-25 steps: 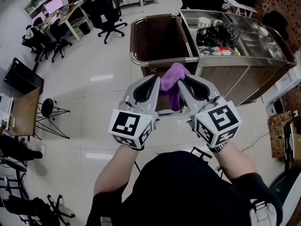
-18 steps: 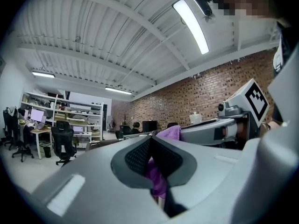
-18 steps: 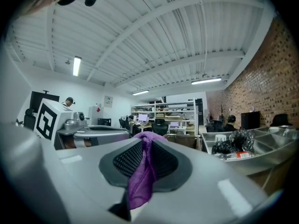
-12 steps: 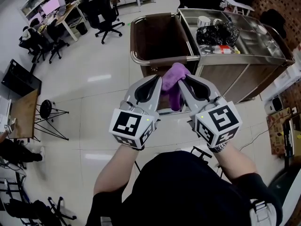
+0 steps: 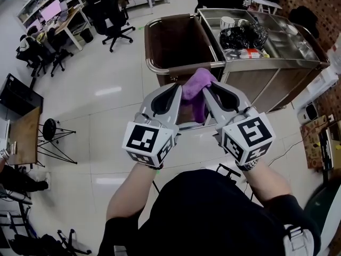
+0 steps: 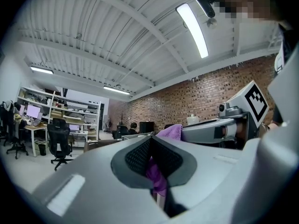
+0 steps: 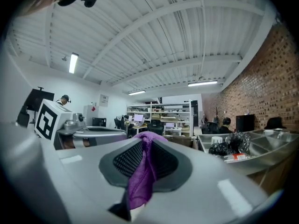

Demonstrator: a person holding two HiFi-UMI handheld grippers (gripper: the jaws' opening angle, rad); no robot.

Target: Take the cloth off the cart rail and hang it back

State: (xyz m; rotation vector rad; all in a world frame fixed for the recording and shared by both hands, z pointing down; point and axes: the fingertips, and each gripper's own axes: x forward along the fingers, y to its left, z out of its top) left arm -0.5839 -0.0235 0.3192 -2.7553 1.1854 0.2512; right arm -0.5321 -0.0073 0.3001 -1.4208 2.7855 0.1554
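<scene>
The purple cloth (image 5: 196, 88) was a soft, crumpled bunch, gathered up between the two claws and drooping in folds below them, close by the cart rail (image 5: 176, 68). The left claw (image 5: 178, 91) and right claw (image 5: 209, 89) each pinched a fold of it.

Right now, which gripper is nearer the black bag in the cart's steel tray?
Right. The right gripper is below and left of the black bag in the head view; the left gripper is farther left, across the purple cloth both grip.
</scene>
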